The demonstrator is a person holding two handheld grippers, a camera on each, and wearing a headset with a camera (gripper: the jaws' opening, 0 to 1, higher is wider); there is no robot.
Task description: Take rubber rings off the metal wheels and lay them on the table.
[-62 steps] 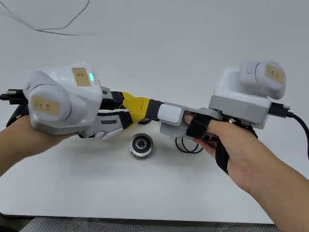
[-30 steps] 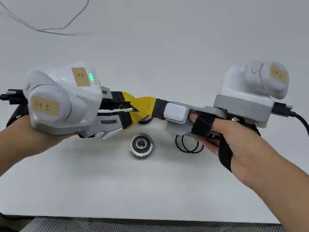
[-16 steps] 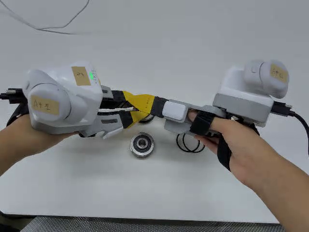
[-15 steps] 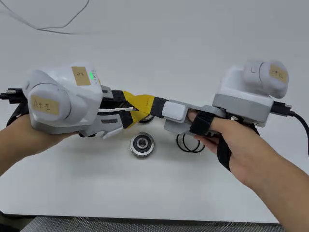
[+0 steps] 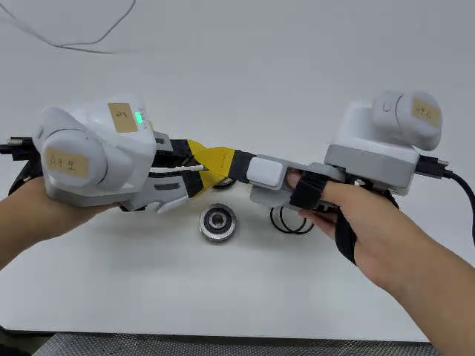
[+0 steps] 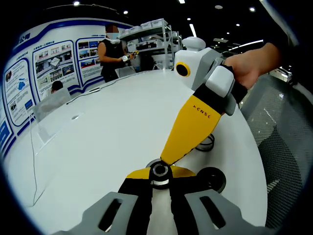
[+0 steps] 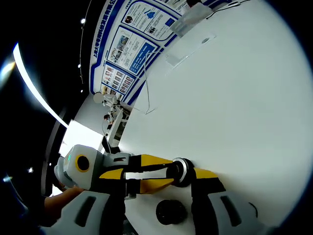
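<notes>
- We see the table (image 5: 245, 67) as smooth, matt white.
- The left gripper (image 6: 160, 175) has matt yellow tips on smooth grey plastic.
- The wheel (image 6: 159, 170) between them has a shiny metal hub.
- The rubber rings (image 5: 291, 221) look dull black, we think.

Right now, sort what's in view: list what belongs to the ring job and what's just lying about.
Job: held wheel, gripped by the left gripper, right gripper at it; second wheel on the table; loose rubber rings beside it.
Lying about: cable farther back; wall posters; a person behind.
</notes>
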